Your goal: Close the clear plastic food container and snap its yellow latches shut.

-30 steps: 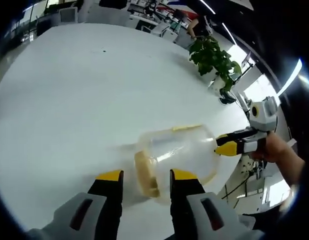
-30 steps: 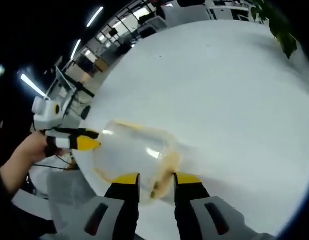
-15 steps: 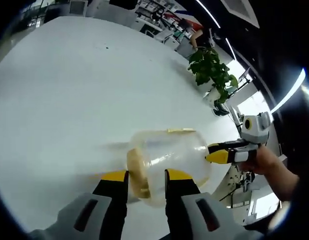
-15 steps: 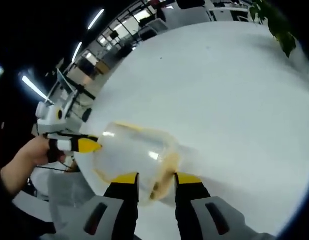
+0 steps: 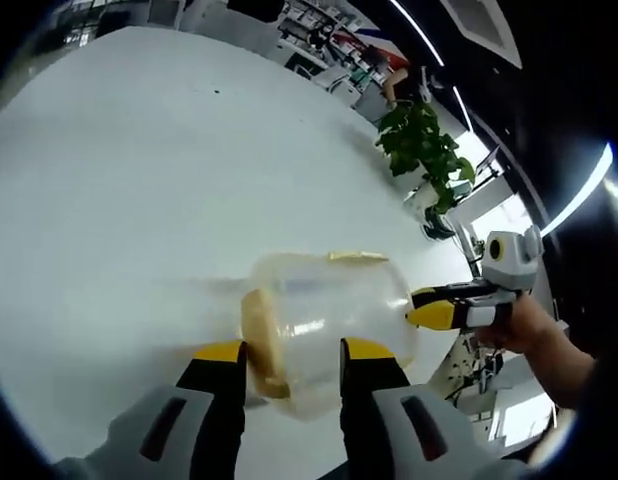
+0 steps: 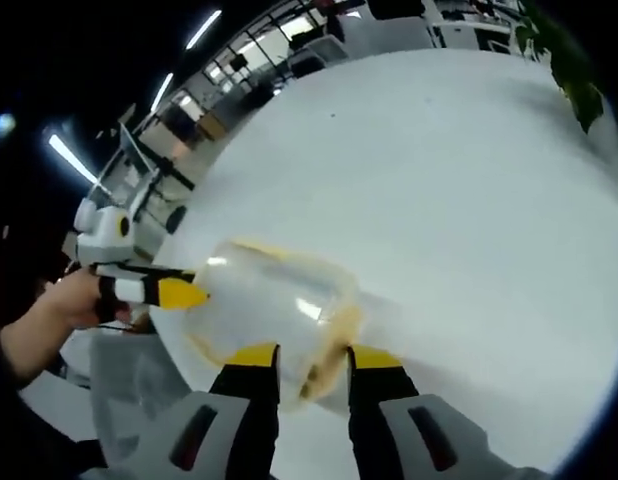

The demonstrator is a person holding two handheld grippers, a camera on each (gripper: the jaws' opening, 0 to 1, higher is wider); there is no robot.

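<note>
One clear plastic food container (image 5: pixel 324 325) (image 6: pixel 269 310) sits on the white table (image 5: pixel 119 190) (image 6: pixel 469 190) near its edge, with a yellow latch (image 5: pixel 261 345) (image 6: pixel 334 345) on each end. Around one end stands the left gripper (image 5: pixel 289 352), its jaws apart on either side of the latch there. Around the opposite end stands the right gripper (image 6: pixel 314 355), jaws likewise spread beside the container. Farther off, a potted plant (image 5: pixel 424 150) stands beyond the table.

no readable text, no labels, no brands, no numbers, no signs
</note>
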